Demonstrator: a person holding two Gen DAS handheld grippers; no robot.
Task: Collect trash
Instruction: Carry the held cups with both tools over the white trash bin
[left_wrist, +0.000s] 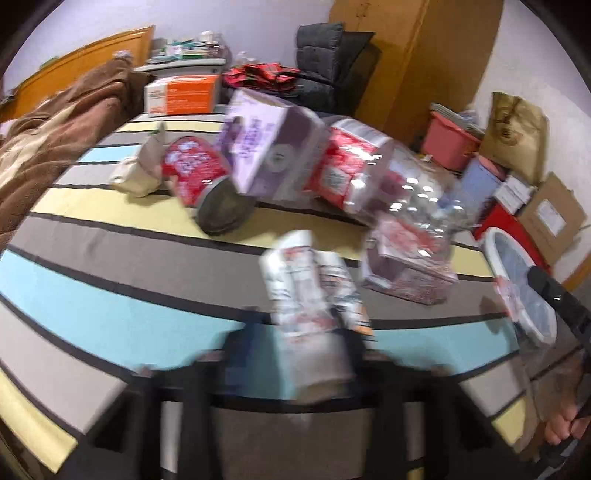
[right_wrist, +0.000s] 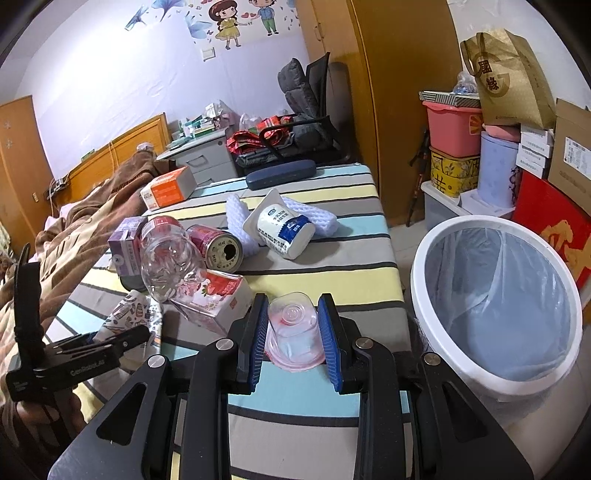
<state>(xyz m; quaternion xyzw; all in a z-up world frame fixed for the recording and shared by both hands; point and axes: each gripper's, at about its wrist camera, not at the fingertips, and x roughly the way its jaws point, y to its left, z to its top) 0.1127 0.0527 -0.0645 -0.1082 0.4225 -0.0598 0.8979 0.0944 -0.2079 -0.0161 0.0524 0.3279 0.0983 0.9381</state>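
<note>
The work surface is a bed with a striped cover (right_wrist: 332, 258) in a cluttered bedroom; a white trash bin (right_wrist: 495, 310) lined with a clear bag stands on the floor at the bed's right edge.

Right gripper (right_wrist: 293, 325): clamped on a clear plastic cup (right_wrist: 293, 328) with pink residue, held above the near edge of the bed, just left of the bin rim.

Left gripper (left_wrist: 306, 347): the view is motion-blurred, but a crumpled printed wrapper (left_wrist: 306, 280) sits between its fingers — it appears clamped on it.

Remaining trash on the cover: a clear plastic bottle (right_wrist: 170, 258), a red drink can (right_wrist: 218, 245), a purple carton (right_wrist: 127, 243), a strawberry milk carton (right_wrist: 218, 299), a white yogurt cup (right_wrist: 284, 229) and white foam netting (right_wrist: 314, 214).

Hazards:
- The thin cup may deform and slip from the pads if squeezed or swung sharply.
- Releasing it before it clears the rim would drop it on the floor or bed.
- The two grippers are near each other — converging on the bin together risks a collision.
</note>
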